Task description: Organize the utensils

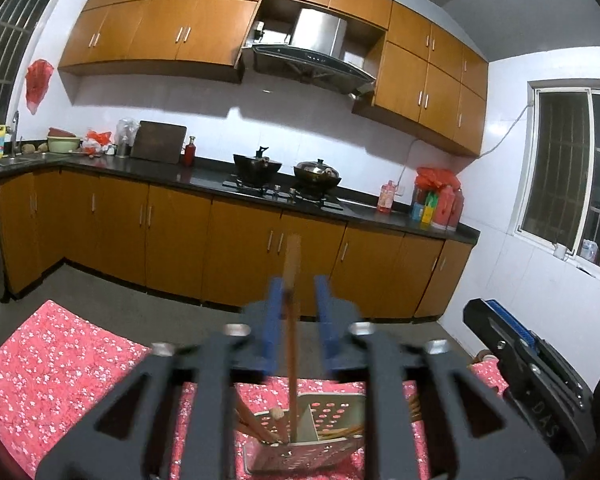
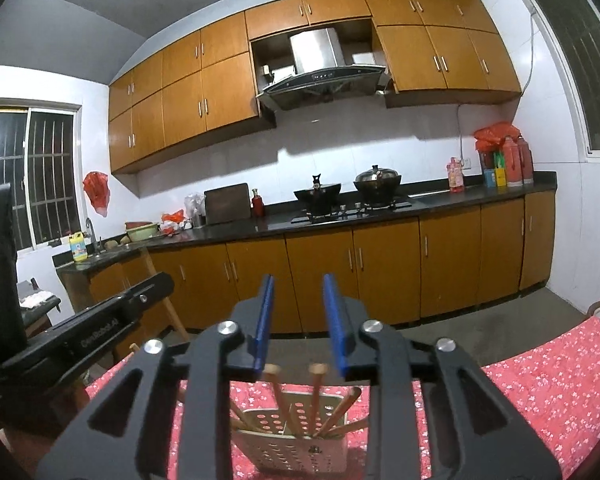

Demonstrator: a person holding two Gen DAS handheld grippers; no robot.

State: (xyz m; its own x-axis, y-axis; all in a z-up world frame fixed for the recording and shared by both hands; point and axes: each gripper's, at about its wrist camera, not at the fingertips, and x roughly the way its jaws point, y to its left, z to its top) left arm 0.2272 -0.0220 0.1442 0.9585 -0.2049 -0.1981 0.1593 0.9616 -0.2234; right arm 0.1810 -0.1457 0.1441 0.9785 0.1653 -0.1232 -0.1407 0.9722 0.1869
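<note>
My left jaws stand apart around one upright chopstick, not visibly clamping it; its lower end sits in the perforated holder directly below. My right gripper, jaws apart and empty, hovers above the same holder.

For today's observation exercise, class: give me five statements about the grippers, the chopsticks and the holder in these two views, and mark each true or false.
1. A chopstick stands between the fingers of the left gripper, its lower end in the perforated metal holder. True.
2. The right gripper grips a chopstick. False: nothing sits between its open fingers; the chopsticks stand below in the holder.
3. The holder rests on a red floral cloth. True.
4. The holder is solid plastic. False: it is metal with round holes.
5. Two pans sit on the stove. True.
</note>
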